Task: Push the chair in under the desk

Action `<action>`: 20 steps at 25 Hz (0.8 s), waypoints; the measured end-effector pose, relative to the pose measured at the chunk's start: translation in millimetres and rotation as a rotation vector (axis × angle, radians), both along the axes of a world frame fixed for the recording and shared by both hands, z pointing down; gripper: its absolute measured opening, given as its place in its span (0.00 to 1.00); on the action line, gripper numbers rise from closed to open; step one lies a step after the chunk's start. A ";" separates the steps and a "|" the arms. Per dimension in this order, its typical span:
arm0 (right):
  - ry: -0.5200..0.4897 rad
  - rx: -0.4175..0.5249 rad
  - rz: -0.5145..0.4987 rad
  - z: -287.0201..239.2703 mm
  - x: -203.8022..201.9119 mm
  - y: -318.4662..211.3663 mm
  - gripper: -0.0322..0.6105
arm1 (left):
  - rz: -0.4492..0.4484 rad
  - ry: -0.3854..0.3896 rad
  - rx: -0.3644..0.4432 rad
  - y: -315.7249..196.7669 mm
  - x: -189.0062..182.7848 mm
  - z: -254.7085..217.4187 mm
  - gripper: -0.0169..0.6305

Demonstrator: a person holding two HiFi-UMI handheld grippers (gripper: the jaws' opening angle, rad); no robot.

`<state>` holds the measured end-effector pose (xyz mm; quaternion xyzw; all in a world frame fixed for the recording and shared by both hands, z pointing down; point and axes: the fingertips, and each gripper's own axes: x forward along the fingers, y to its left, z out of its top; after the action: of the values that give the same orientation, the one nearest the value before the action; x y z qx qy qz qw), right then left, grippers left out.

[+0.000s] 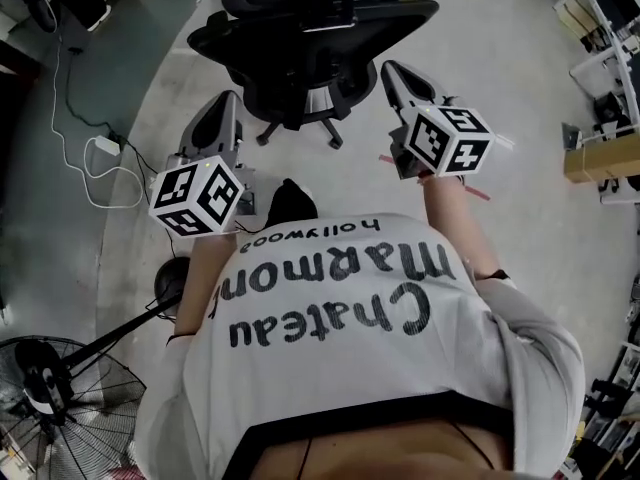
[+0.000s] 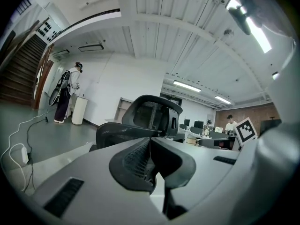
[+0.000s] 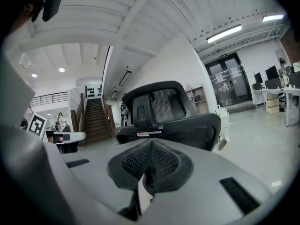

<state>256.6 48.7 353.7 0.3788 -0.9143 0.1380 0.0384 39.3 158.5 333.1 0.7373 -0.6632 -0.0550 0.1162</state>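
The black mesh office chair (image 1: pixel 310 38) stands on the grey floor just ahead of me, its back turned my way. In the left gripper view the chair (image 2: pixel 150 116) rises right behind my jaws, a short gap away. The right gripper view shows the chair's backrest and headrest (image 3: pixel 164 107) just as near. My left gripper (image 1: pixel 225 103) is shut with nothing in it and points at the chair's left side. Higher up, my right gripper (image 1: pixel 395 68) is also shut and empty, close to the chair's right armrest. Neither gripper visibly touches the chair.
A standing fan (image 1: pixel 60 388) is at my lower left, and a white cable with a power brick (image 1: pixel 105 146) lies on the floor. Shelves and a cardboard box (image 1: pixel 600 158) line the right side. Far off stand a person (image 2: pixel 68 90), desks (image 2: pixel 211 137) and a staircase (image 3: pixel 93 116).
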 end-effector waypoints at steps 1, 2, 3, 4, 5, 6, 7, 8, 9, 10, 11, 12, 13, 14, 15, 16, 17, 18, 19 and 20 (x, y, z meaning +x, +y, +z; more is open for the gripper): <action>0.000 0.000 -0.004 1.5 -0.7 -3.2 0.07 | 0.000 0.004 -0.001 -4.2 -2.0 0.2 0.05; 0.000 0.000 -0.008 2.9 -1.5 -6.6 0.07 | 0.002 0.006 -0.001 -8.7 -3.7 0.0 0.05; 0.001 0.001 -0.015 3.5 -2.6 -10.4 0.07 | 0.007 0.008 0.001 -13.4 -5.3 -0.9 0.05; 0.002 0.004 -0.022 3.0 -3.9 -14.5 0.07 | 0.012 0.008 0.004 -18.5 -7.1 -2.5 0.05; 0.004 0.009 -0.028 1.7 -5.1 -19.3 0.07 | 0.016 0.006 0.008 -23.9 -9.4 -4.4 0.05; 0.011 0.013 -0.032 0.3 -6.1 -24.7 0.07 | 0.017 0.004 0.012 -29.6 -12.5 -6.3 0.05; 0.020 0.015 -0.036 -0.4 -6.9 -30.6 0.07 | 0.016 0.001 0.014 -35.5 -15.8 -7.3 0.05; 0.030 0.013 -0.041 -0.4 -7.6 -36.7 0.07 | 0.016 0.001 0.013 -41.9 -19.0 -7.2 0.05; 0.041 0.006 -0.047 0.4 -8.1 -42.9 0.07 | 0.018 0.002 0.009 -48.6 -21.7 -6.2 0.05; 0.050 0.000 -0.056 1.2 -8.8 -49.2 0.07 | 0.022 0.005 0.004 -55.5 -23.9 -5.0 0.05; 0.061 -0.004 -0.068 1.6 -10.0 -55.6 0.07 | 0.029 0.005 0.000 -62.2 -25.9 -4.3 0.05; 0.075 -0.004 -0.082 1.5 -11.5 -62.3 0.07 | 0.036 0.002 -0.002 -68.3 -28.0 -4.1 0.05; 0.092 0.000 -0.096 0.6 -12.6 -69.3 0.07 | 0.042 -0.004 -0.004 -73.8 -30.4 -3.7 0.05; 0.110 0.006 -0.107 -0.9 -12.8 -76.1 0.07 | 0.046 -0.010 -0.009 -78.8 -33.0 -2.9 0.05; 0.129 0.015 -0.117 -3.2 -12.0 -82.4 0.07 | 0.048 -0.013 -0.012 -83.2 -35.8 -2.3 0.05; 0.149 0.026 -0.130 -6.2 -10.8 -88.2 0.07 | 0.047 -0.013 -0.013 -87.3 -38.9 -2.8 0.05; 0.171 0.041 -0.148 -9.9 -9.6 -93.7 0.07 | 0.045 -0.012 -0.010 -91.0 -42.3 -4.4 0.05; 0.199 0.060 -0.169 -14.1 -8.5 -99.2 0.10 | 0.041 -0.010 -0.005 -94.3 -45.8 -6.5 0.05; 0.234 0.084 -0.193 -17.9 -7.9 -104.6 0.14 | 0.035 -0.010 -0.001 -97.1 -49.3 -7.9 0.05; 0.277 0.112 -0.222 -20.7 -7.9 -109.2 0.17 | 0.027 -0.010 0.000 -99.1 -53.0 -8.1 0.05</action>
<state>248.6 -60.5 333.0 0.2925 -0.9427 0.0285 0.1578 -13.7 59.4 324.9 0.7464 -0.6538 -0.0498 0.1137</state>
